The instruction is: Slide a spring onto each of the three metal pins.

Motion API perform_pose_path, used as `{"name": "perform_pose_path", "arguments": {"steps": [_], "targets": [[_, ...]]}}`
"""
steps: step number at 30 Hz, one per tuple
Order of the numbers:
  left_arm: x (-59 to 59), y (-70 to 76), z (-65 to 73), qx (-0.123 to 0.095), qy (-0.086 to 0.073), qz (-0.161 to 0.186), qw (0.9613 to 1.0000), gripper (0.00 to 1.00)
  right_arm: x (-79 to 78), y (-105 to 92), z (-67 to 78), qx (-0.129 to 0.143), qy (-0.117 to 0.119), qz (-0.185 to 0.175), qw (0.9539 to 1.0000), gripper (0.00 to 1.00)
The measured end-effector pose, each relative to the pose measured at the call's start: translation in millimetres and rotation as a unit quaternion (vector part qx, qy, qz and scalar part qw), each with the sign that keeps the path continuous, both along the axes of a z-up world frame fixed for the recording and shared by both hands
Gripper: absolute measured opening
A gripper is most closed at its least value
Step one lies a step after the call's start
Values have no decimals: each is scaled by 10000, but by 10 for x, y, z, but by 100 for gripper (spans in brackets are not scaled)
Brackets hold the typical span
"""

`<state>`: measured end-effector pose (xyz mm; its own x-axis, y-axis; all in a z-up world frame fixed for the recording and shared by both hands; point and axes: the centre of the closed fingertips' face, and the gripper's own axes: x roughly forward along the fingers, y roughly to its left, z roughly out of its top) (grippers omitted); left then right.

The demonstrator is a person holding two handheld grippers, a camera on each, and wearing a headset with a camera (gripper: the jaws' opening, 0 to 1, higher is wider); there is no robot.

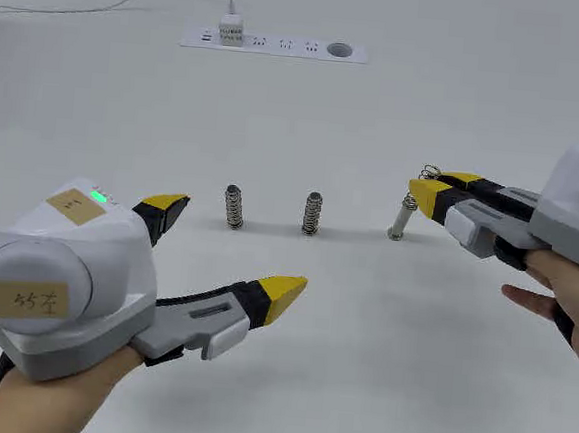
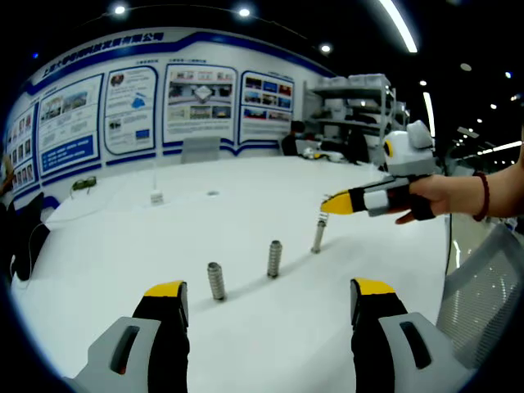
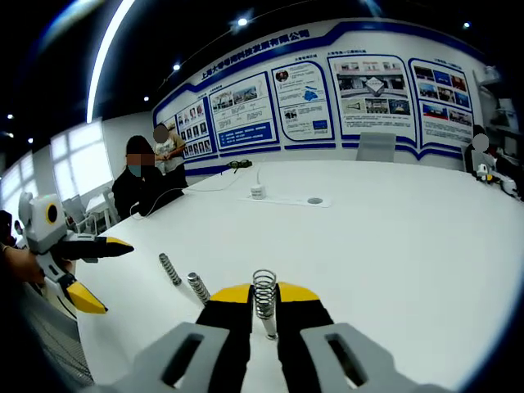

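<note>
**Third spring held at pin top; two pins fitted**

The right hand-held gripper [image 1: 434, 186] is clenched on a spring [image 3: 263, 295], its jaws pinching the coils from both sides. The lower end of the spring meets the top of the third pin [image 1: 401, 219]. This pin leans, and its shaft is bare below the spring. It is the right-hand end of a row of three pins on the open middle of the white worktop [image 1: 358, 362].

The left pin [image 1: 234, 206] and the middle pin [image 1: 312, 213] stand upright, each sleeved in coils along its length.

The left hand-held gripper [image 1: 224, 246] is released, jaws wide apart and grasping nothing. It is held over the near left part of the worktop, apart from the row.

A power strip [image 1: 273, 45] lies near the far edge, with a white adapter [image 1: 230, 29] plugged into it.
</note>
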<state>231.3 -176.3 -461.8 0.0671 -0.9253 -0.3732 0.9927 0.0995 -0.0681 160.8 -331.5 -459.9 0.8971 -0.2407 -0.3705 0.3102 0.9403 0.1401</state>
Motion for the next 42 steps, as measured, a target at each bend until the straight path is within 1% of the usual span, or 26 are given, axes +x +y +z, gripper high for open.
{"name": "perform_pose_path", "arguments": {"steps": [8,15,18,22,25,30,37,39,41,42], "targets": [[9,8,-10,17,15,26,10000,83,4,15,-73,25,93,12,10000,12],[5,5,-8,2,81,47,10000,82,16,52,-144,65,173,46,9998,12],[7,7,-5,-2,76,45,10000,82,30,77,-168,64,197,94,9997,12],[11,13,-8,22,50,45,10000,81,53,102,-235,63,305,159,9994,12],[15,16,-10,29,43,43,10000,81,67,110,-274,7,362,195,9992,12],[19,17,-6,24,41,44,10000,81,75,129,-348,35,433,218,9988,12],[24,19,-8,38,28,39,10000,80,70,149,-415,72,506,229,9984,12],[25,19,-10,41,55,46,10000,80,72,155,-423,74,511,234,9984,12],[28,16,-2,4,140,74,9999,80,70,159,-438,56,543,245,9982,12],[32,16,0,-1,143,79,9999,79,70,167,-447,63,556,252,9981,12]]}}
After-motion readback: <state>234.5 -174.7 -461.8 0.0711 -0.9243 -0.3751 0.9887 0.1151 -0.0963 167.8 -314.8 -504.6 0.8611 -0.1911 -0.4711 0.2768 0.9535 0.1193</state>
